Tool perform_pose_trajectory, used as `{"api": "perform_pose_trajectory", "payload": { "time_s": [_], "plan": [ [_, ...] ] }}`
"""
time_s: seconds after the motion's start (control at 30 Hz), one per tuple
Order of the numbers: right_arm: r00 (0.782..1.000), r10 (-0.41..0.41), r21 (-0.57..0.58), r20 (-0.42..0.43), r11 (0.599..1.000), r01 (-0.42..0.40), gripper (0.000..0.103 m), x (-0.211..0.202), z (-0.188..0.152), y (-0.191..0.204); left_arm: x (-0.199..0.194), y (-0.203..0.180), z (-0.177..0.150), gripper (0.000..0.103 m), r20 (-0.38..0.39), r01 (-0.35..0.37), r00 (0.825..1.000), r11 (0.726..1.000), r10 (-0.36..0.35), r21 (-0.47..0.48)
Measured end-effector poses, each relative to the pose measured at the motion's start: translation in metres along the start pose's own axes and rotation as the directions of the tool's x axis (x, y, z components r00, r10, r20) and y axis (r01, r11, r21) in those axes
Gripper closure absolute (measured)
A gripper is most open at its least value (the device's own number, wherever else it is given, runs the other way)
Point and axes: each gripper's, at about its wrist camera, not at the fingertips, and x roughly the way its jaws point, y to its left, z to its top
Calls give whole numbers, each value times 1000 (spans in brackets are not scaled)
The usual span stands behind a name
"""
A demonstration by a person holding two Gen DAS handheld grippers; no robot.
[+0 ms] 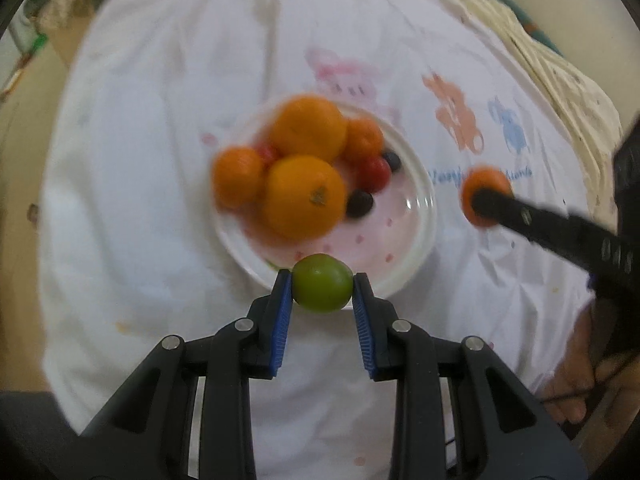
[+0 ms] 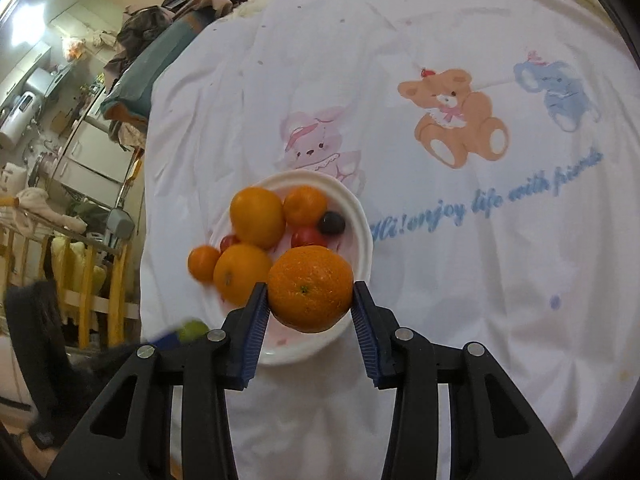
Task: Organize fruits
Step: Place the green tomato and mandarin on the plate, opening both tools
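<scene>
Holding: left gripper (image 1: 322,284) has its blue pads clamped on a small green fruit (image 1: 322,283), right at the near rim of the white plate (image 1: 420,216)
Left pose: pointing steeply down at the plate
Right gripper (image 2: 310,290): squeezing a bumpy orange (image 2: 310,288) between both pads, so no gap there, near the plate's front edge
Right pose: also tilted down; in the left view it reaches in from the right, a hand (image 1: 576,384) showing below it
Plate: two big oranges (image 1: 306,198), smaller ones, cherry tomatoes (image 1: 374,174), dark grapes (image 1: 359,203)
Underneath: white cartoon-print cloth (image 2: 440,240)
</scene>
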Motion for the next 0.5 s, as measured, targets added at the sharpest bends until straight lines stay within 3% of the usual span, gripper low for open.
{"api": "perform_pose_trajectory", "payload": {
  "time_s": [0.3, 0.5],
  "plan": [
    [993, 4, -22, -117, 1000, -7, 59, 49, 13, -5, 37, -3, 2, 77, -56, -34, 998, 999, 34, 0],
    [990, -5, -29, -140, 1000, 1, 59, 60, 13, -4, 41, 1, 5, 77, -62, -25, 998, 999, 22, -37]
  ]
}}
